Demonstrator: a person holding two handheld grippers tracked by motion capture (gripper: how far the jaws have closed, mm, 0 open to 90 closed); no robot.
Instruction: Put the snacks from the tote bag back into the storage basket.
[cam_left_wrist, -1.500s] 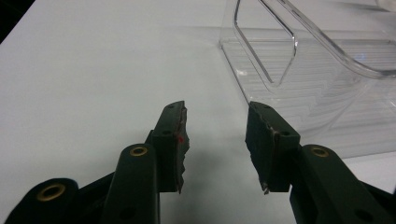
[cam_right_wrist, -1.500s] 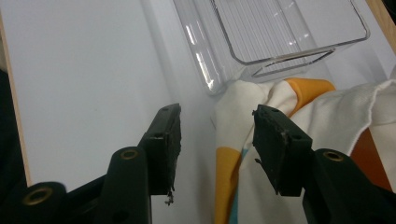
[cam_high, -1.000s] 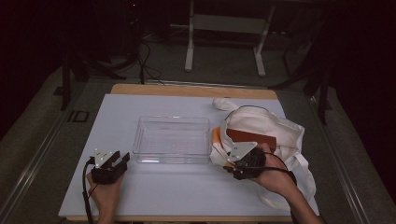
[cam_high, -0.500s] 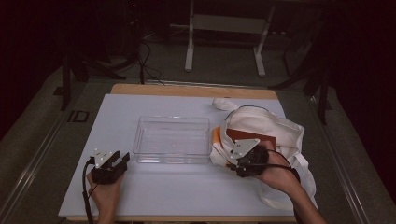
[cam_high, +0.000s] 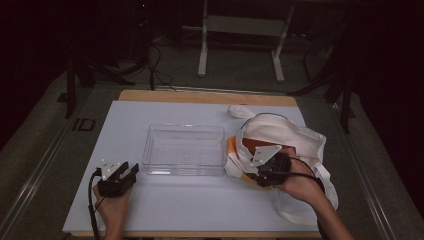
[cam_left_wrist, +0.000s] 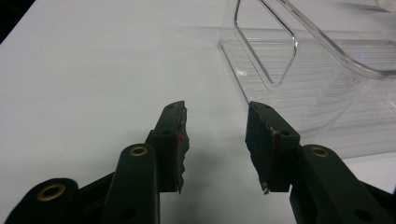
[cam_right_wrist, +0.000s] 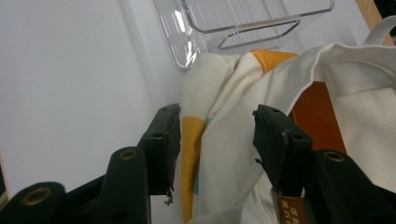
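From the high view, we've got a cream tote bag (cam_high: 295, 135) slumped on the right side of the white table mat (cam_high: 200, 200). Its mouth gapes toward the left and something rust-orange (cam_high: 250, 145) is inside. The right gripper (cam_high: 255, 172) sits at the near-left lip of that bag, with the hand and forearm lying over the cloth behind it. A clear plastic container (cam_high: 185, 126) stands mid-table, just left of the bag, and the bag's edge bunches right up against its right wall. The left gripper (cam_high: 127, 170) rests on the mat near the container's near-left corner, apart from it, with its cable (cam_high: 91, 200) trailing back toward us.

In the left gripper view, the left gripper (cam_left_wrist: 215, 140) is released, with just bare mat (cam_left_wrist: 93, 70) in the gap. The container (cam_left_wrist: 327, 107) is ahead and to the right, with nothing between it and the jaws.

In the right gripper view, the right gripper (cam_right_wrist: 215, 140) looks clenched on a bunched fold of the tote bag (cam_right_wrist: 364, 121). The cloth fills the gap from one jaw to the other, with a yellow-orange patch (cam_right_wrist: 191, 154) beside the left jaw. The rust-orange thing (cam_right_wrist: 317, 112) sits inside the bag past the right jaw, half hidden by the rim. The container (cam_right_wrist: 261, 25) is farther on, with the cloth touching its corner.
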